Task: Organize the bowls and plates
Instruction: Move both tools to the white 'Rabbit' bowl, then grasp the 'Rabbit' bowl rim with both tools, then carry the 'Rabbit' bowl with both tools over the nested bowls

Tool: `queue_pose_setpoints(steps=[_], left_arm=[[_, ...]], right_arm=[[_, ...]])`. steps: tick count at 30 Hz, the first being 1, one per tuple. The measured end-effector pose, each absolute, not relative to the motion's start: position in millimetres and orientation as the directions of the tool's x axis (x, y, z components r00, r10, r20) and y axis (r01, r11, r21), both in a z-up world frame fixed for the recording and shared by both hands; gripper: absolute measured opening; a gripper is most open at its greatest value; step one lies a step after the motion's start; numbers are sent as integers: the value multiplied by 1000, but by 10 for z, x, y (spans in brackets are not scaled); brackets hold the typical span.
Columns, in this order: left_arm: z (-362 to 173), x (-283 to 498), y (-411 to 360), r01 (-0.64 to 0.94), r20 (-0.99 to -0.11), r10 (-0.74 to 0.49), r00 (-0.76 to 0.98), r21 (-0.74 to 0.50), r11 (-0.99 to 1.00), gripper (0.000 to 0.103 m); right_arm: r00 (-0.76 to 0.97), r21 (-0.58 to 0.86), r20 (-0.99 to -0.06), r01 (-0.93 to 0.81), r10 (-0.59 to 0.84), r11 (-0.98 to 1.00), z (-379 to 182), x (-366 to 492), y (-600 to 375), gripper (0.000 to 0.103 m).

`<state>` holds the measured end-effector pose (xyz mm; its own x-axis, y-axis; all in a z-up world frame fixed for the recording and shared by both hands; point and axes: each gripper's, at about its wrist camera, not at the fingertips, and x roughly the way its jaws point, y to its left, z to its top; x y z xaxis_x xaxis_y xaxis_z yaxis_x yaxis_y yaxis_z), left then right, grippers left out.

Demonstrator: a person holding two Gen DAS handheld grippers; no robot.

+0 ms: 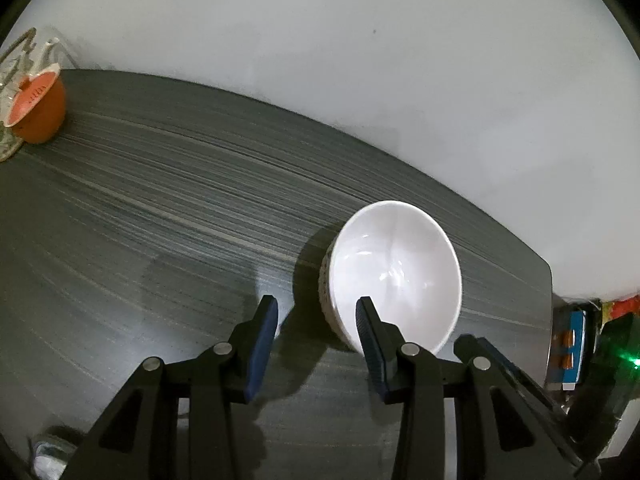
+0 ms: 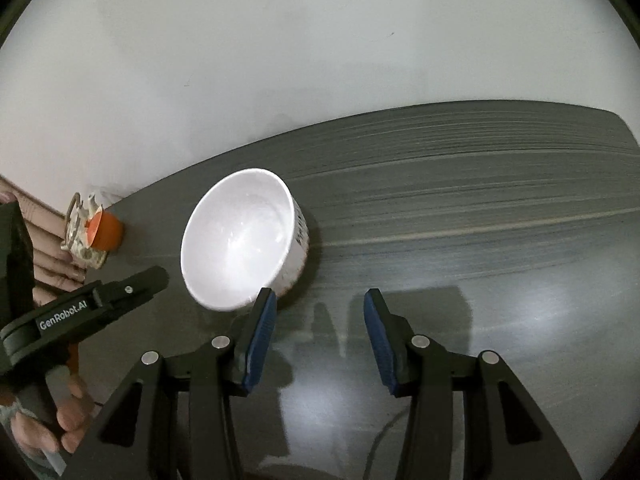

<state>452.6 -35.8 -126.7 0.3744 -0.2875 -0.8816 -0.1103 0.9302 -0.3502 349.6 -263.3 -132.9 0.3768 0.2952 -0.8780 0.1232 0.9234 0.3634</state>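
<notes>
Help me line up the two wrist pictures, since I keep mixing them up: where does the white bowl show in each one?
Left wrist view: the white bowl is right of centre, low, just beyond the left gripper.
Right wrist view: the white bowl is left of centre, beyond the right gripper.
Shared landmark: the orange cup, lying at the table's far left edge in both.

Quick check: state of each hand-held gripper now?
Left hand-held gripper: open, holding nothing; its tips are at the white bowl's near rim.
Right hand-held gripper: open, holding nothing, beside the bowl.
</notes>
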Motion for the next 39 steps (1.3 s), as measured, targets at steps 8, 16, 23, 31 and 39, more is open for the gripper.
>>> queue_pose_setpoints(steps=[8, 16, 23, 31, 39], left_arm=[[-1506, 4718, -413, -110, -900, -284, 329, -336, 936, 41], [-1570, 4741, -443, -96, -889, -333, 313, -379, 921, 28], [-1550, 4688, -468, -94, -891, -347, 294, -388, 917, 16], [-1173, 4338, -625, -30, -883, -345, 317, -373, 927, 16], [-576, 3699, -816, 29, -871, -292, 396, -306, 952, 16]], right_arm=[[370, 347, -890, 174, 266, 922, -1537, 3812, -2541, 45], [331, 356, -899, 174, 286, 918, -1732, 3915, -2430, 38], [319, 377, -892, 138, 319, 916, -1713, 3933, -2278, 20], [325, 345, -899, 116, 293, 931, -1518, 3731, -2277, 20], [398, 363, -868, 102, 297, 926, -970, 3288, -2382, 20]])
